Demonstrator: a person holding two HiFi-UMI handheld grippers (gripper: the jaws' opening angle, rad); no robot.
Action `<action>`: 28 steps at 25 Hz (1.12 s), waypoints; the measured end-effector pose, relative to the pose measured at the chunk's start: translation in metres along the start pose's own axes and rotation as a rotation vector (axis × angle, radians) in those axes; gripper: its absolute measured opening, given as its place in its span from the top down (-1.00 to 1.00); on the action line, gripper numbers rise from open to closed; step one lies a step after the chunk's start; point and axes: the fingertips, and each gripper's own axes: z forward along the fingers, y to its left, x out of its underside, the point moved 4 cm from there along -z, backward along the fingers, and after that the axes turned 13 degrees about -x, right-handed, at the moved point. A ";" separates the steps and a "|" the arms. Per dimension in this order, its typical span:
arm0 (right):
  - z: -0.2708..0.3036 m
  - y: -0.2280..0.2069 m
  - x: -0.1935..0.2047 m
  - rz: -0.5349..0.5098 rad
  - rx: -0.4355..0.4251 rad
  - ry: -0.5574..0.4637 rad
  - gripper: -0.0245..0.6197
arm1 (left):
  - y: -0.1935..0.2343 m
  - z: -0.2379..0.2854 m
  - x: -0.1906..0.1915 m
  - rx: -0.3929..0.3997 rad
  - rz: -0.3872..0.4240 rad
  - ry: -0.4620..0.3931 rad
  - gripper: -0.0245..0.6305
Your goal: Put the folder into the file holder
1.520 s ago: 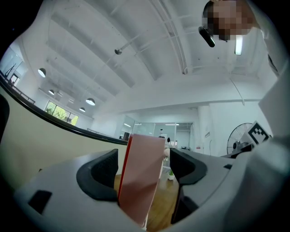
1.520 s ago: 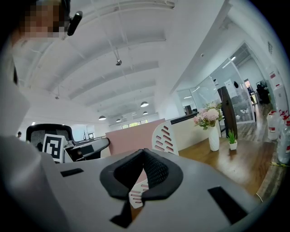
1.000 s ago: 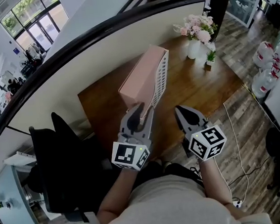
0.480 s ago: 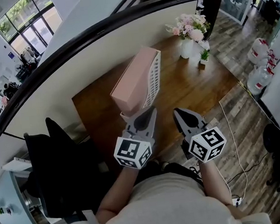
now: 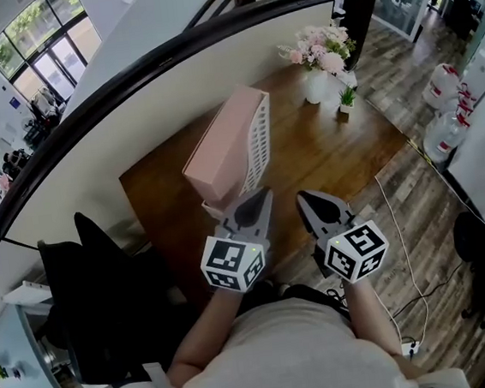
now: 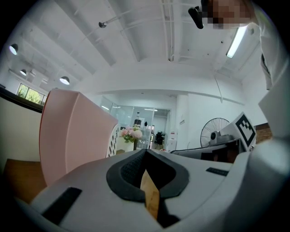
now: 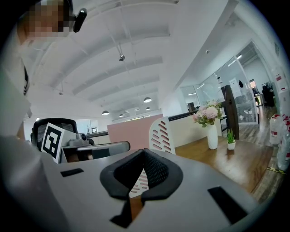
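Observation:
A pink folder (image 5: 220,144) stands inside the white slotted file holder (image 5: 259,144) on the wooden table (image 5: 333,158). In the left gripper view the folder (image 6: 72,131) rises just ahead at left, with the holder's slotted wall (image 6: 112,141) beside it. My left gripper (image 5: 258,198) sits by the holder's near end, shut and holding nothing; its tips (image 6: 146,153) meet. My right gripper (image 5: 303,198) hovers to the right over the table's front edge, also shut and empty (image 7: 144,152). The right gripper view shows the holder (image 7: 161,133) ahead.
A white vase of pink flowers (image 5: 318,56) and a small potted plant (image 5: 346,100) stand at the table's far right corner. A curved partition wall (image 5: 129,97) backs the table. A black office chair (image 5: 88,282) is at left. Water bottles (image 5: 447,133) stand on the floor at right.
The left gripper's jaws closed, empty, and it drew slightly back from the holder's near end. The right gripper stayed about where it was. The folder stays in the holder.

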 end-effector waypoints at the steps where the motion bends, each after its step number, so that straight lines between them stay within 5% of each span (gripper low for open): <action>1: 0.000 0.000 -0.001 -0.001 -0.001 0.001 0.90 | 0.000 0.001 0.000 0.001 -0.002 0.004 0.89; 28: 0.002 -0.001 -0.003 0.012 0.002 -0.029 0.90 | -0.001 0.007 0.006 0.042 -0.061 0.085 0.89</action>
